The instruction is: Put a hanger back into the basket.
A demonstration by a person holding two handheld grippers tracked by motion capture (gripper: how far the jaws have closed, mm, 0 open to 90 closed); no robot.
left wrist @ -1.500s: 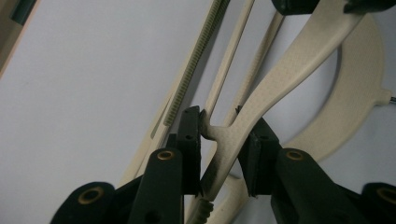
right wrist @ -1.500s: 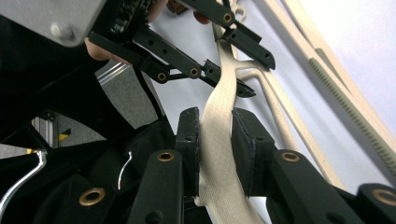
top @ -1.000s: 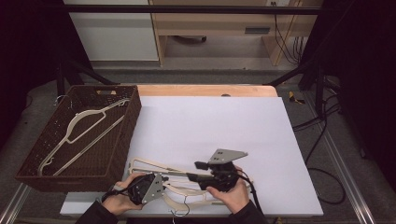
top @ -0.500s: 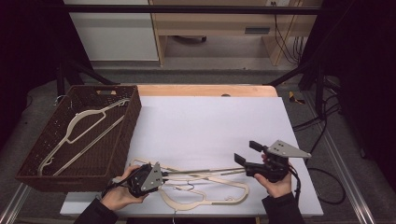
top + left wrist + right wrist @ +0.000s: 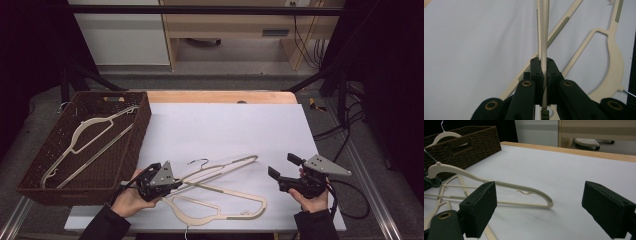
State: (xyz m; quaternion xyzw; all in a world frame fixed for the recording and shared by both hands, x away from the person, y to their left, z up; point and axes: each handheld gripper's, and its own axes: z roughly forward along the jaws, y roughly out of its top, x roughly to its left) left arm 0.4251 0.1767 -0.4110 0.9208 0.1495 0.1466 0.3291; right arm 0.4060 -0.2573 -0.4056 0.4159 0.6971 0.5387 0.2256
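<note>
Right claw [image 5: 539,212] spread wide over the white table [image 5: 564,170], cream hanger [image 5: 506,185] beyond, apparently tilted, wicker basket [image 5: 469,145] behind.

A white-topped bench [image 5: 225,125] with a wooden far edge — a brown wicker basket [image 5: 127,145] sits at its left, two cream hangers [image 5: 220,192] lie crossed near the front

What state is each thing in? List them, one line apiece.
left gripper: shut on the upper hanger's bar.
right gripper: open, nothing between its jaws, which have just been opening.
upper hanger: one end clamped, slanting across the lower one.
lower hanger: flat on the table.
basket: upright, holding one hanger.
</note>
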